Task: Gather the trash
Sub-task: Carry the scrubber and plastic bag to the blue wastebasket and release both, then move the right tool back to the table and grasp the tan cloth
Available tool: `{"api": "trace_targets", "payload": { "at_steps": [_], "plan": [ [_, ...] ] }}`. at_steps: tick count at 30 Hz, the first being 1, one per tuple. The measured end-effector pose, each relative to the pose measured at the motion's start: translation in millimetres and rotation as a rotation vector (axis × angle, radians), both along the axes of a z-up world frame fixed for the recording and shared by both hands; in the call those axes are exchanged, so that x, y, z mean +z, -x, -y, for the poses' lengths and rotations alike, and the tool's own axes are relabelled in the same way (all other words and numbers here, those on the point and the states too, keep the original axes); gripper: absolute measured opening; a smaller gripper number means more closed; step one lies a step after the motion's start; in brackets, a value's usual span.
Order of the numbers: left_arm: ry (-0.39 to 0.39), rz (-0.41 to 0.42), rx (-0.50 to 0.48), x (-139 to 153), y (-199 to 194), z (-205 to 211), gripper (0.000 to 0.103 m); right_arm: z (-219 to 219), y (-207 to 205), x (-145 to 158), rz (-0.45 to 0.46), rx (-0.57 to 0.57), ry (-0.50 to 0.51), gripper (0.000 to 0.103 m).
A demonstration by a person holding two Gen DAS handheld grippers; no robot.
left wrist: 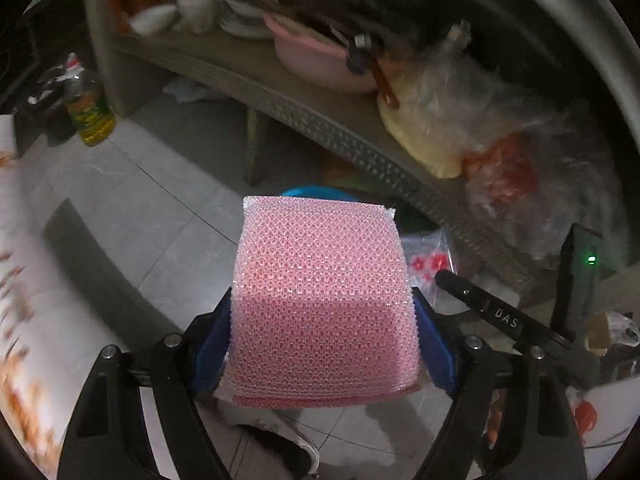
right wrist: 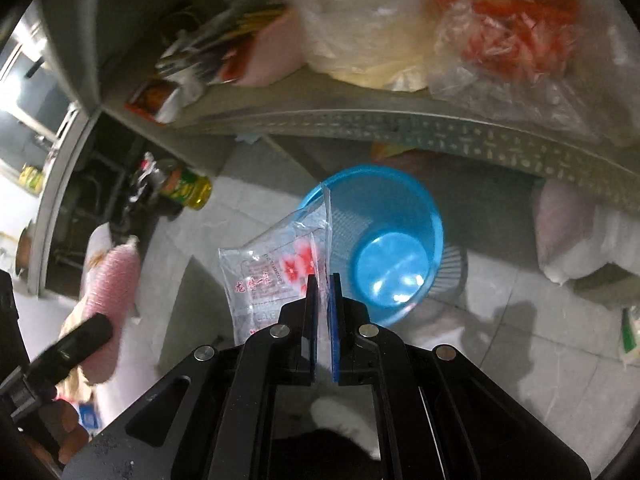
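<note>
Right hand-held gripper (right wrist: 324,280) pinches the clear red-printed plastic wrapper (right wrist: 276,268) just beside the blue plastic bin (right wrist: 384,240); it may flutter wide. Left hand-held gripper (left wrist: 322,320) clamps the pink mesh sponge (left wrist: 320,280), hiding the bin.

This looks like a cramped home kitchen or pantry corner. A grey metal shelf (left wrist: 320,120) with a perforated edge carries stacked white dishes (left wrist: 244,16), a pink basin (left wrist: 316,60) and plastic bags of food (right wrist: 508,40). A bottle of cooking oil (left wrist: 90,116) stands on the pale tiled floor (left wrist: 168,200), and a blue plastic wastebasket (right wrist: 384,248) sits below the shelf.
</note>
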State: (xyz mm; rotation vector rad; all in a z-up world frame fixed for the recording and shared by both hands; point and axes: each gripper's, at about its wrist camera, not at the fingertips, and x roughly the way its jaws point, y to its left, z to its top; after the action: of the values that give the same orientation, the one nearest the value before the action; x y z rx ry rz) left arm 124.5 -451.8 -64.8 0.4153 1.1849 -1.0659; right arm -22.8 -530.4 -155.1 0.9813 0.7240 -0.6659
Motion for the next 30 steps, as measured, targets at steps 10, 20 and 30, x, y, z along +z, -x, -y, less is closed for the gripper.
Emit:
{"api": "trace_targets", "payload": {
  "at_steps": [10,20,30],
  "plan": [
    [-0.065,-0.069,0.049,-51,-12,65,0.097,25,9,-60,-0.116,-0.129,-0.013,0.059],
    [0.094,-0.035,0.019,7,-2,5,0.097,-6,31,-56,-0.098,-0.076,0.006,0.061],
    [0.306,0.014,0.158,79,-3,-158,0.097,-50,-14,30,0.056,0.135,0.109,0.077]
  ]
}}
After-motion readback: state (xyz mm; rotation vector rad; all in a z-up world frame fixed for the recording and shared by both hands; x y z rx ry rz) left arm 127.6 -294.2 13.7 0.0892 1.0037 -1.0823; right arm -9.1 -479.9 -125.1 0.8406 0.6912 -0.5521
